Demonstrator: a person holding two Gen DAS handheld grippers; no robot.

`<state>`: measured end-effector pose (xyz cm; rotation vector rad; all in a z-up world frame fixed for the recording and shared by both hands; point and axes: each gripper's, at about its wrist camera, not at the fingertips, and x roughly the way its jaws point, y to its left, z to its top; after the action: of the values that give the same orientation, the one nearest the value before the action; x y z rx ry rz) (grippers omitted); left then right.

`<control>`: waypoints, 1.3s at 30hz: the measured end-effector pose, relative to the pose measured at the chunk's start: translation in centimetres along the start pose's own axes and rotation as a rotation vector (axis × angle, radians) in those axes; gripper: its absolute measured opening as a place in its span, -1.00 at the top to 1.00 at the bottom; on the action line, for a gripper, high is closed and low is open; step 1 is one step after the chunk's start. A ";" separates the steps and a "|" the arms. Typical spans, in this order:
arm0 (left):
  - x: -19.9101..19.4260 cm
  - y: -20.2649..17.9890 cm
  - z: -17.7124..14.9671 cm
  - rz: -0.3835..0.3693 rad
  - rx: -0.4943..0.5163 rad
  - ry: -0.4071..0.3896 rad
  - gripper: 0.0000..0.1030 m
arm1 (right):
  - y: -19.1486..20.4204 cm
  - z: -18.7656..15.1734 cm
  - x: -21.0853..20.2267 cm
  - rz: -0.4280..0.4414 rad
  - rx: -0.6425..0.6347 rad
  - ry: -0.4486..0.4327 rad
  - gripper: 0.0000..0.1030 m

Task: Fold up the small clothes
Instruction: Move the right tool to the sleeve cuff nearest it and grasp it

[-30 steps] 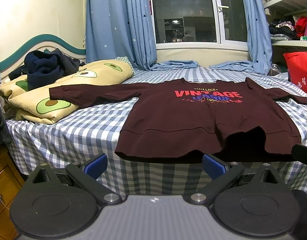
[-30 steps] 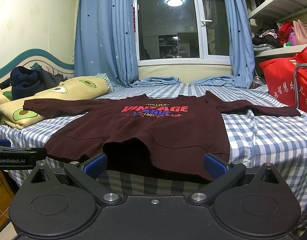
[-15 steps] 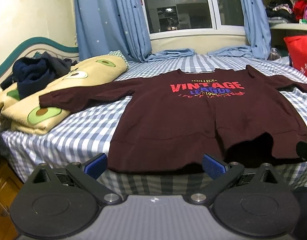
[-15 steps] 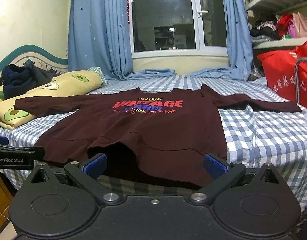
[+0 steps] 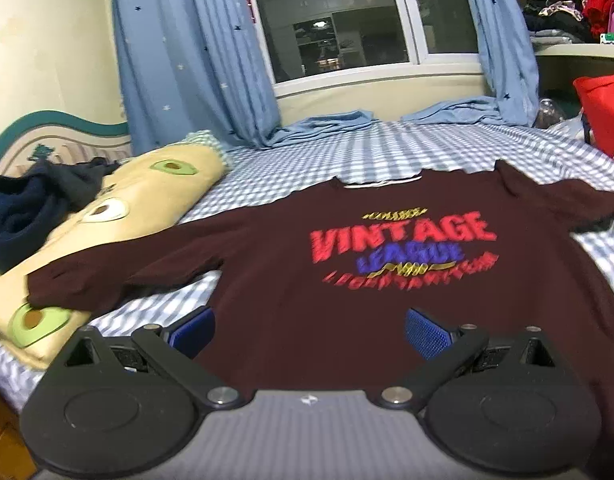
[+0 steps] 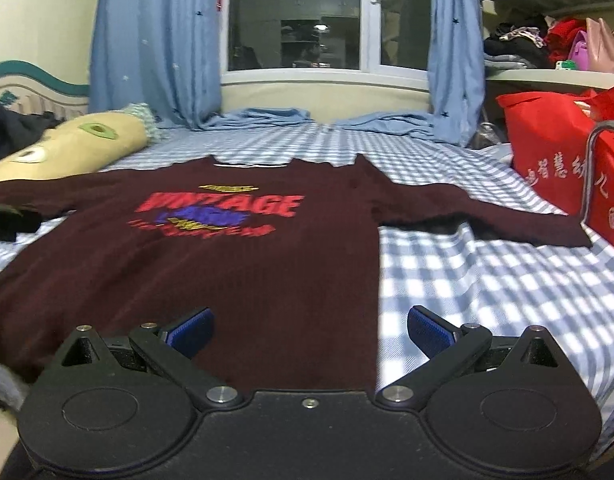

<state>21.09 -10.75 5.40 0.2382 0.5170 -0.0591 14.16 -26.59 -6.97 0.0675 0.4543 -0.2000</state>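
A dark maroon long-sleeved sweater with a red "VINTAGE" print lies flat, face up, on the blue checked bed. Its left sleeve reaches onto the avocado pillow; its right sleeve stretches toward the red bag. My left gripper is open, low over the sweater's lower left part. My right gripper is open over the sweater's lower right edge, one pad over cloth, one over the sheet. The sweater also shows in the right wrist view. The hem is hidden under both grippers.
Yellow avocado pillows with a heap of dark clothes lie at the left. A red bag and a metal frame stand at the right. Blue curtains and the window close the far side.
Both grippers have moved forward from in front of the bed's edge to over the sweater's lower part. The hem has passed out of view. Both stay open.
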 end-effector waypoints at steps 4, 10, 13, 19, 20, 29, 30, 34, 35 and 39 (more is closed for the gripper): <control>3.2 -2.2 2.2 -0.024 0.001 0.002 -0.99 | -2.0 1.2 3.2 -0.029 0.009 0.008 -0.99; 7.7 -6.3 4.2 -0.069 -0.007 0.038 -0.99 | -5.8 2.5 7.8 -0.095 0.074 0.026 -0.99; 9.5 -8.4 4.6 -0.095 -0.004 0.053 -0.99 | -7.8 2.9 9.4 -0.134 0.118 0.032 -0.99; 12.2 -11.3 3.7 -0.144 0.017 0.074 -0.99 | -13.1 2.8 11.8 -0.217 0.201 0.008 -0.99; 12.4 -11.6 3.2 -0.153 0.020 0.070 -0.99 | -14.2 2.7 12.2 -0.223 0.227 0.015 -0.99; 13.8 -12.6 0.8 -0.168 0.032 0.109 -0.99 | -21.6 3.3 13.5 -0.244 0.283 -0.014 -0.99; 13.9 -12.7 0.5 -0.156 0.034 0.116 -0.99 | -22.5 3.7 14.0 -0.263 0.287 -0.006 -0.99; 13.8 -12.9 -0.5 -0.132 0.049 0.101 -0.99 | -26.0 4.7 15.7 -0.375 0.355 0.012 -0.99; 13.8 -12.9 -0.5 -0.129 0.052 0.096 -0.99 | -26.9 5.0 16.2 -0.396 0.367 0.021 -0.99; 13.9 -12.9 -0.5 -0.133 0.051 0.101 -0.99 | -29.8 5.8 18.0 -0.423 0.420 0.044 -0.99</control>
<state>31.40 -23.06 -4.64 0.2571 0.6316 -0.1901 26.32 -59.56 -10.29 0.3887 0.4609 -0.7101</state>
